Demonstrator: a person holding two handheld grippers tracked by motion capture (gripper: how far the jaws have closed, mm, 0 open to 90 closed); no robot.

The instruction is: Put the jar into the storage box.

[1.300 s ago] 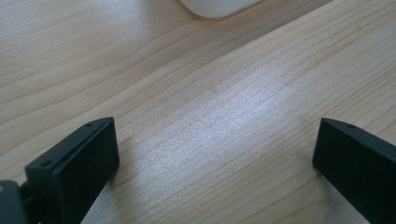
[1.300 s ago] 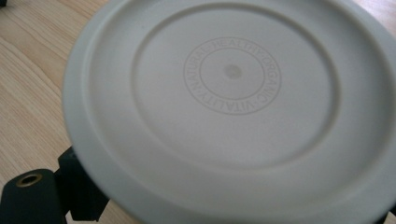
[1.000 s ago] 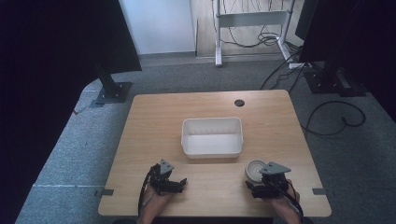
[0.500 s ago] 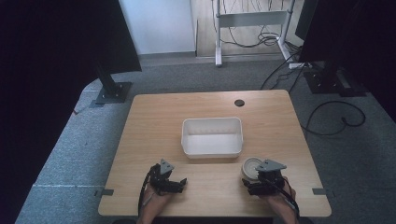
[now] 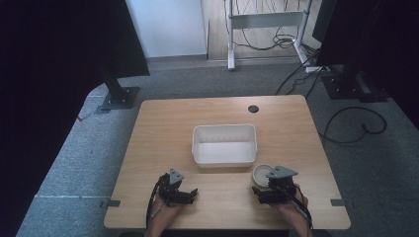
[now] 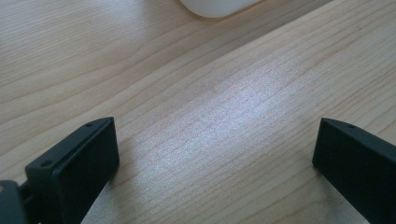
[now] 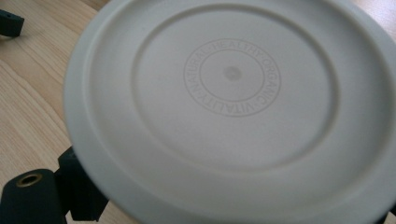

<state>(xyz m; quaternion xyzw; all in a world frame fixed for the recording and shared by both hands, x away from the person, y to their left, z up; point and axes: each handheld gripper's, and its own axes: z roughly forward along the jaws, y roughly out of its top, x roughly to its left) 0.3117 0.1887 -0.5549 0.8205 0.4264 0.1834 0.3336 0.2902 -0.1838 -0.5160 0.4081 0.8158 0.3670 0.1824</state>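
A round cream disc (image 5: 261, 174) with raised lettering on its face (image 7: 232, 73) is at the table's front right, just before the white bin (image 5: 225, 129). It is tilted toward my right gripper (image 5: 264, 189), whose jaws clasp its lower rim; one jaw (image 7: 81, 186) peeks out beneath it. My left gripper (image 5: 190, 193) rests low at the front left, open, with bare wood between its jaws (image 6: 215, 154). A corner of the bin (image 6: 215, 5) lies ahead of it.
The wooden table (image 5: 163, 128) has a cable hole (image 5: 253, 108) at the back. Dark monitor stands (image 5: 118, 96) and cables (image 5: 351, 123) are on the grey floor beyond. The left gripper's jaw tip (image 7: 9, 23) shows far off.
My right gripper and the disc have shifted a little to the left, toward the bin's front corner. The left gripper has stayed put.
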